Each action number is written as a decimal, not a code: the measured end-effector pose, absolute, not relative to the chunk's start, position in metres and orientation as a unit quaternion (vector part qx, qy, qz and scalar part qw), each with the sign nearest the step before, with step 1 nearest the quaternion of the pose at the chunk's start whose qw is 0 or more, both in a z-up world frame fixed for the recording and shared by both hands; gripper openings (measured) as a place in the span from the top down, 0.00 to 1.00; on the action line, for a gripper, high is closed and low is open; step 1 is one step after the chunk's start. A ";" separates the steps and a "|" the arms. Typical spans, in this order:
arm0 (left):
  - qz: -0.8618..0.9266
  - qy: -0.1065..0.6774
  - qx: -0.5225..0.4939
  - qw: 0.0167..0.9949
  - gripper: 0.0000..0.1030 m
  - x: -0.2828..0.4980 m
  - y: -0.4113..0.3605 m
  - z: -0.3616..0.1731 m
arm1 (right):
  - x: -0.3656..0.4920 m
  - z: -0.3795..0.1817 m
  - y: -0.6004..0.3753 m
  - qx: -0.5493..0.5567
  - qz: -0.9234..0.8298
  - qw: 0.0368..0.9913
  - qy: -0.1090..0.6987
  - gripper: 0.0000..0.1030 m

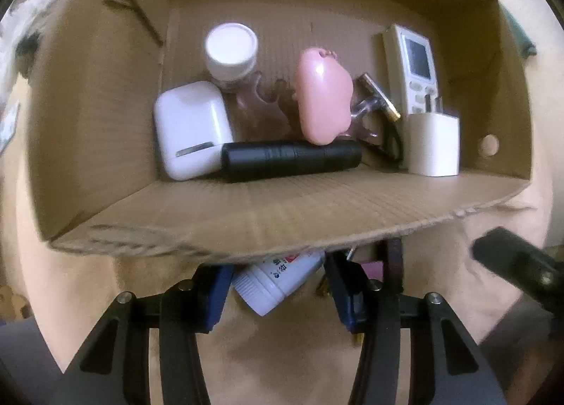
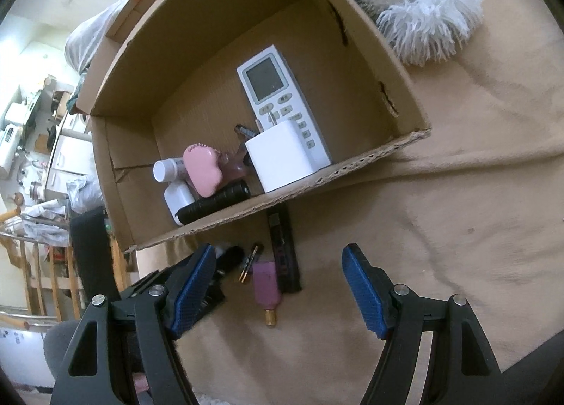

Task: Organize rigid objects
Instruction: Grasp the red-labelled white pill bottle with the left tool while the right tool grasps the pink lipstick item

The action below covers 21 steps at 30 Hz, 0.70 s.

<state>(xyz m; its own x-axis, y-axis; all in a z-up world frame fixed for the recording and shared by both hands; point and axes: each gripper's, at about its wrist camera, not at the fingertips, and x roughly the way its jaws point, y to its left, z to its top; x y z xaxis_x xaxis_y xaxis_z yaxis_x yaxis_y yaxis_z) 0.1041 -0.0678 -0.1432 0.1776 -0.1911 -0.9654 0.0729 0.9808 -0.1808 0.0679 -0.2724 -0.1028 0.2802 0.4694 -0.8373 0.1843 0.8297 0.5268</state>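
A cardboard box [image 1: 282, 214] [image 2: 352, 165] on a beige cloth holds a white remote [image 1: 412, 66] [image 2: 278, 98], a white charger [image 1: 435, 144] [image 2: 282, 158], a pink case [image 1: 324, 101] [image 2: 202, 170], a black cylinder [image 1: 292, 158] [image 2: 215, 205], a white earbud case [image 1: 190, 130] [image 2: 178, 198] and a white-capped bottle [image 1: 231, 50] [image 2: 165, 168]. My left gripper [image 1: 278, 288] is open around a white bottle [image 1: 278, 281] lying in front of the box. My right gripper [image 2: 278, 285] is open above a pink piece [image 2: 268, 285], a black bar [image 2: 283, 249] and a small battery [image 2: 250, 262].
A fringed blanket [image 2: 430, 24] lies beyond the box. Room furniture and clutter [image 2: 35, 158] show at the left in the right wrist view. The right gripper's black finger [image 1: 514, 264] shows at the right in the left wrist view.
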 end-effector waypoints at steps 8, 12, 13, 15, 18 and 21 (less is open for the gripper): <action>-0.012 0.651 -0.063 0.756 0.55 0.089 -0.035 -0.135 | 0.071 -0.123 -0.241 0.286 0.171 0.700 0.632 0.59; 0.017 0.643 -0.059 0.763 0.55 0.090 -0.027 -0.133 | 0.071 -0.133 -0.221 0.253 0.175 0.695 0.650 0.65; 0.020 0.644 -0.060 0.763 0.55 0.091 -0.022 -0.133 | 0.072 -0.136 -0.217 0.244 0.174 0.694 0.655 0.65; 0.023 0.647 -0.071 0.759 0.55 0.091 -0.017 -0.136 | 0.073 -0.140 -0.210 0.218 0.161 0.702 0.659 0.66; 0.028 0.653 -0.081 0.753 0.55 0.094 -0.009 -0.140 | 0.074 -0.141 -0.206 0.187 0.146 0.719 0.653 0.66; 0.030 0.653 -0.073 0.753 0.55 0.098 -0.013 -0.146 | 0.073 -0.155 -0.197 0.161 0.143 0.711 0.670 0.66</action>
